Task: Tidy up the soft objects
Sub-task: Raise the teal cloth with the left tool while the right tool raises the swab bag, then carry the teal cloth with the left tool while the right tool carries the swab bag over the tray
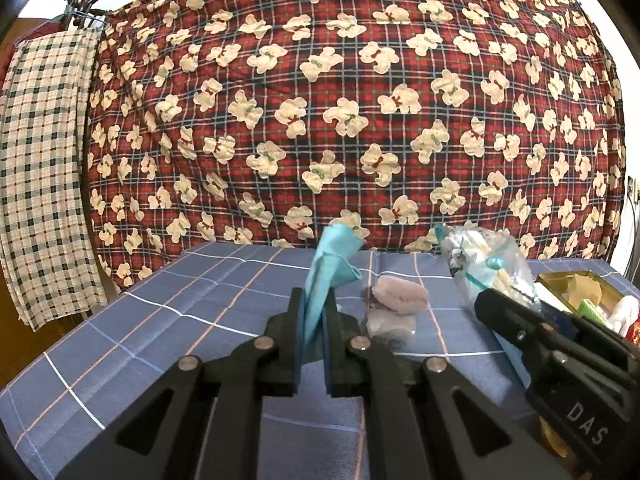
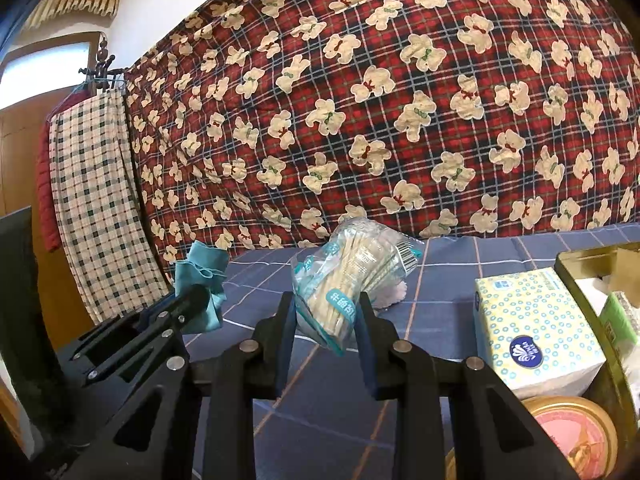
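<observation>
Cloth (image 1: 326, 264) of thin teal fabric, creased and limp, stands pinched between the closed fingers of the left gripper (image 1: 314, 312), raised above the table (image 1: 168, 308); its top corner flops over. In the right wrist view the same cloth (image 2: 202, 276) hangs crumpled past that gripper, over the table's left edge.

The right gripper (image 2: 326, 316) clamps a clear crinkled plastic bag (image 2: 352, 276) packed with pale stick-shaped items; a teal label and a barcode show, the print too small to read. From the left wrist view the bag (image 1: 480, 264) is lifted clear of the tablecloth.

The table carries a blue checked cloth with white and orange lines. Near its middle lies a fluffy pink pad (image 1: 398, 294) on a clear wrapper; the material is hard to make out. A white scalloped piece (image 2: 390, 294) lies flat behind the bag, mostly hidden.

At the right edge sits a soft tissue pack (image 2: 536, 328) printed with blue and yellow rings, beside a gold-rimmed tin box (image 2: 608, 344), cut off by the frame. A round pink-topped lid (image 2: 572, 436) is partly hidden at the lower right.

Behind hangs a quilted red plaid blanket (image 1: 340, 100) with cream bears.
</observation>
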Demonstrator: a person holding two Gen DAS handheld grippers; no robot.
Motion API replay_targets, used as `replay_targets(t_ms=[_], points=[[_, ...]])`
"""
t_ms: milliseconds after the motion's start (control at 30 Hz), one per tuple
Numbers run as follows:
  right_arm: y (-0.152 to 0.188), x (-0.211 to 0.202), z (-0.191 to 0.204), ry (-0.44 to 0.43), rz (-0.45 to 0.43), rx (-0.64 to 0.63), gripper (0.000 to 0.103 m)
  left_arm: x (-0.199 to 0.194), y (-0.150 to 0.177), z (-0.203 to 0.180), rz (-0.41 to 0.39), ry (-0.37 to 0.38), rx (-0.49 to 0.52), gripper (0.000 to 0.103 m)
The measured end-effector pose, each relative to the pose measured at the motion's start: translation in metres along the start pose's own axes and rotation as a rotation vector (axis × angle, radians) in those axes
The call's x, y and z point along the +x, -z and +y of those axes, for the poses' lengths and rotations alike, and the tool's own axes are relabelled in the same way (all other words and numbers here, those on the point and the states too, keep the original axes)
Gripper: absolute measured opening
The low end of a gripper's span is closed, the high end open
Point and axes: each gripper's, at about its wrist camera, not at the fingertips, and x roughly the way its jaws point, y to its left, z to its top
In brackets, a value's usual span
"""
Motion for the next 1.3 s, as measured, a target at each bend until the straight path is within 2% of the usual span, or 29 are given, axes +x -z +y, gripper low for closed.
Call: replay_targets(t_ms=[133, 267, 533, 833, 867, 1033, 1167, 1233, 1300], points=[[-0.002, -0.008, 0.0, 0.008, -0.011, -0.011, 0.031, 0.003, 0.001, -0.002, 0.019, -0.003, -0.001, 0.005], [-0.007, -0.024, 0.003, 0.006, -0.041, -0.052, 0.031, 0.002, -0.002, -0.009, 0.048, 0.035, -0.026, 0.005], [-0.044, -0.066, -0.017, 0.044, -0.131, -0.062, 0.031, -0.012, -0.031, -0.054, 0.059, 0.189, -0.01, 0.005], [-0.07, -0.1, -0.069, 0.14, -0.175, -0.056, 0.031, -0.015, -0.043, -0.124, 0.142, 0.341, 0.02, 0.005], [-0.071, -0.103, -0.076, 0.146, -0.172, -0.051, 0.027, -0.015, -0.043, -0.131, 0.15, 0.349, 0.03, 0.005], [-0.073, -0.117, -0.118, 0.181, -0.156, 0.005, 0.026, -0.015, -0.041, -0.142, 0.161, 0.344, 0.052, 0.005], [-0.074, -0.118, -0.138, 0.191, -0.119, 0.038, 0.026, -0.009, -0.04, -0.129, 0.174, 0.32, 0.031, 0.005], [-0.072, -0.112, -0.143, 0.169, -0.083, 0.042, 0.026, -0.006, -0.036, -0.12, 0.187, 0.307, 0.018, 0.005], [-0.069, -0.104, -0.146, 0.17, -0.046, 0.055, 0.032, -0.003, -0.03, -0.112, 0.199, 0.298, 0.009, 0.005]])
